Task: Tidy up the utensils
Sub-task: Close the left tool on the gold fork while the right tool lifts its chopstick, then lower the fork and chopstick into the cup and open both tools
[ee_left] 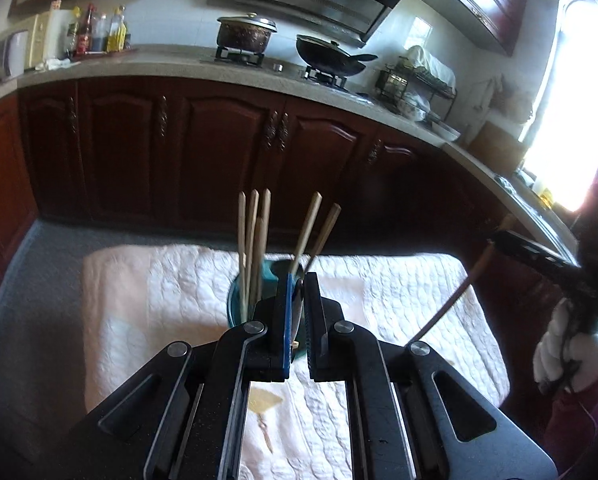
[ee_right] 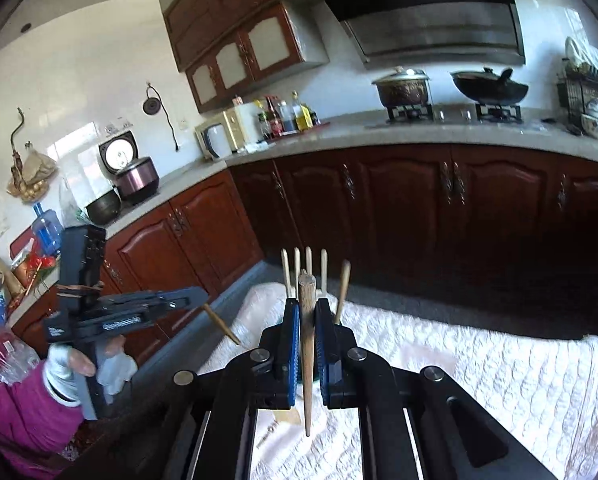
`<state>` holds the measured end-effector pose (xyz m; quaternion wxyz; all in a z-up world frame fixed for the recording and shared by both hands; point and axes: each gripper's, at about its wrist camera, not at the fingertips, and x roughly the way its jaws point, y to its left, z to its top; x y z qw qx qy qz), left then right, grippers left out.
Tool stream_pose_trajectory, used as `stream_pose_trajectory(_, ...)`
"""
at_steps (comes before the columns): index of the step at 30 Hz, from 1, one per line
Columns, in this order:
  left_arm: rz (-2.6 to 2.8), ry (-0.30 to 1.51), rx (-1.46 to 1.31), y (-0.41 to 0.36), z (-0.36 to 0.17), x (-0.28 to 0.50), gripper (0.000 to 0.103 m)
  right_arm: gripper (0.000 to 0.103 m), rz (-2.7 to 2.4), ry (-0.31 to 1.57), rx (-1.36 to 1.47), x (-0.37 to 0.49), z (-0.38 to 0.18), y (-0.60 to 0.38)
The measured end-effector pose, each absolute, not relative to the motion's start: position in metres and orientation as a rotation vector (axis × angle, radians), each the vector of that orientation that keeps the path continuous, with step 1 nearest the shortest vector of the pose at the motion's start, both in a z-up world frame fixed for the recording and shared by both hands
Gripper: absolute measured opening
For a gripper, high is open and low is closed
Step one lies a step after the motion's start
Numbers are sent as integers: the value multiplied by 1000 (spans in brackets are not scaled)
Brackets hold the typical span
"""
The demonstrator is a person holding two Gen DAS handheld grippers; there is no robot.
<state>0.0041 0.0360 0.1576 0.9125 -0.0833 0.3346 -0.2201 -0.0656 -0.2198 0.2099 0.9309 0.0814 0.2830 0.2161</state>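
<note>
Each hand-held gripper is clamped on one tapered wooden chopstick: the left hand-held gripper (ee_left: 297,300) on its chopstick (ee_right: 221,325), the right hand-held gripper (ee_right: 307,322) on a chopstick (ee_right: 307,344), ready for the teal cup (ee_left: 235,304) on the quilted white surface (ee_left: 399,292), where other chopsticks (ee_left: 253,240) stand upright.

Upright chopsticks (ee_left: 255,240) ahead; open cloth (ee_left: 399,300) rightward.

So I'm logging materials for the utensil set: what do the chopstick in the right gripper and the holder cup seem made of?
The chopstick in the right gripper looks like wood or bamboo: matte tan-brown, tapering to a point, no shine. The holder cup looks like teal plastic or glazed ceramic; its smooth, evenly coloured wall fits either, and most of it is hidden.
</note>
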Motion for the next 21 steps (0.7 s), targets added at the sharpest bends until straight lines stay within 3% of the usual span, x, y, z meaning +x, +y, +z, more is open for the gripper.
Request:
stream_pose_trajectory(11,-362,719,-107,20,136,51,4,7,409,517,143,-26,237,-193)
stream_pose_trajectory(21,-331,798,-90,3,93,70,4,7,412,615,160,15,184,-174)
